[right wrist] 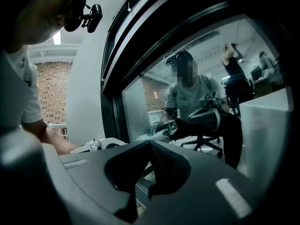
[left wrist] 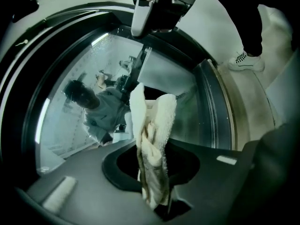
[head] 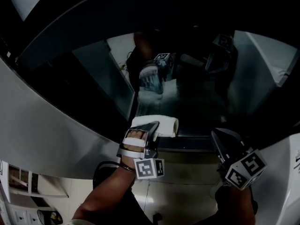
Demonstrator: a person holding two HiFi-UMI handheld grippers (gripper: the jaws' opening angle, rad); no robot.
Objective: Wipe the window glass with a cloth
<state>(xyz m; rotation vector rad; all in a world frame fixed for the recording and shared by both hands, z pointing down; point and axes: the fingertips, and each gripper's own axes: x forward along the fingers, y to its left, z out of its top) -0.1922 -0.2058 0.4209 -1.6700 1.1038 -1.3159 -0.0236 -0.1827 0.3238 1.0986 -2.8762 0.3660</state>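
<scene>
My left gripper (head: 151,127) pinches the cloth (head: 164,125) at centre frame, facing the glass (head: 201,88) to wipe. My right gripper (head: 219,138) idles at lower right, jaws together.

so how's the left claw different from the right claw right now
The left claw is shut on a crumpled white terry cloth; the right claw is shut with nothing in it. The left claw holds that cloth at the lower edge of the dark window glass; the right claw sits off to its right, clear of the cloth. Both face the same window.
</scene>
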